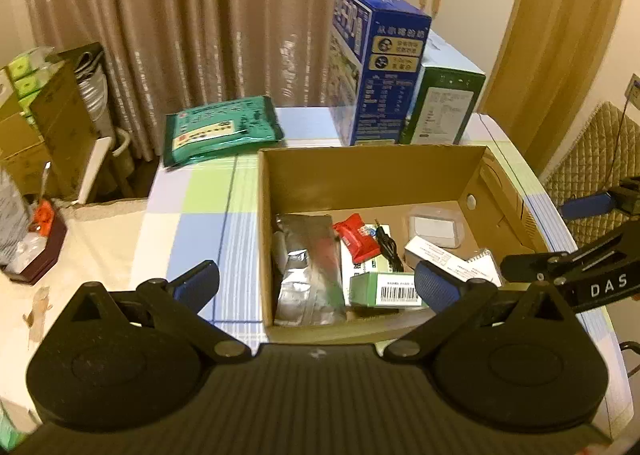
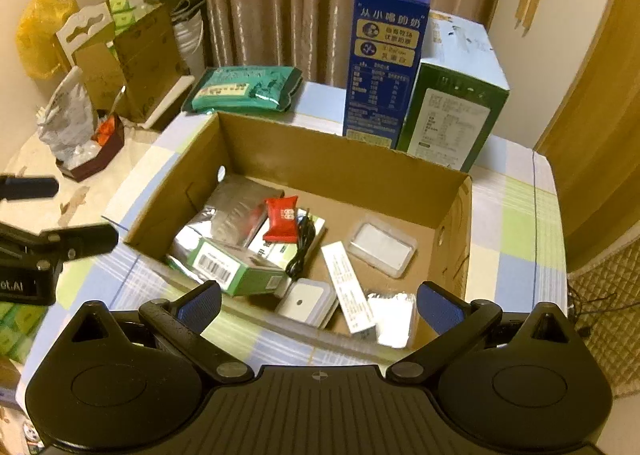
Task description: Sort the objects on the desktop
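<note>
An open cardboard box sits on the checked tablecloth. It holds a silver foil pouch, a red packet, a black cable, a green barcoded box, a long white box and a clear plastic case. My left gripper hovers open over the box's near left part, holding nothing. Above the near right part, my right gripper is also open and holds nothing.
A green tea pack lies behind the box. A tall blue carton and a green carton stand at the back right. Stacked cardboard boxes and a small tray of clutter are at the left.
</note>
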Tool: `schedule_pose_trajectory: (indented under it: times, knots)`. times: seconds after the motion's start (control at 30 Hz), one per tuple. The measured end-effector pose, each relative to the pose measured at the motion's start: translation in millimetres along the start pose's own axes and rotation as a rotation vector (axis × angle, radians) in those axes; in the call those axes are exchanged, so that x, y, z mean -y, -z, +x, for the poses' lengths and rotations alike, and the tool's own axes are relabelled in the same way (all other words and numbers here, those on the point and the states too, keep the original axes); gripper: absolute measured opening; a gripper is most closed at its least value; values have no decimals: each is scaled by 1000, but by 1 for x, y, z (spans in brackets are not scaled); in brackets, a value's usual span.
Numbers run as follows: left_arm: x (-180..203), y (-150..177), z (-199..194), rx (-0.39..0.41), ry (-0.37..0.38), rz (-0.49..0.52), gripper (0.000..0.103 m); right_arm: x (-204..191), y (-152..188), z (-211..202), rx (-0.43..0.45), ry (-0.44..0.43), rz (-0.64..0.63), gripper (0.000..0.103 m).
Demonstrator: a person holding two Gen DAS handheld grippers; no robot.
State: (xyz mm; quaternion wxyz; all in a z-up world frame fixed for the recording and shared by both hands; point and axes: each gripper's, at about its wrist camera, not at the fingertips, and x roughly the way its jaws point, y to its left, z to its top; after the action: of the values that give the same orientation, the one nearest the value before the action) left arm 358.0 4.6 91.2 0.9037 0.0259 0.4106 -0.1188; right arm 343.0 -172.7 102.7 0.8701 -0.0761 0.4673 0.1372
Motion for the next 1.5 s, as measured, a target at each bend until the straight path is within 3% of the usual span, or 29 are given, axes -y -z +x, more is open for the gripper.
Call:
schedule_pose_trajectory:
  times: [0.33, 0.93, 1.5]
  knots:
    - [7, 22, -42, -26, -10, -42, 102, -18, 27, -40, 21, 1, 8, 101]
    - [34, 72, -112, 67, -59, -21, 102, -26, 85, -113, 115, 10, 49, 101]
    - [55, 115, -160, 132, -79, -13, 102, -28, 135, -153, 187, 38, 101, 101]
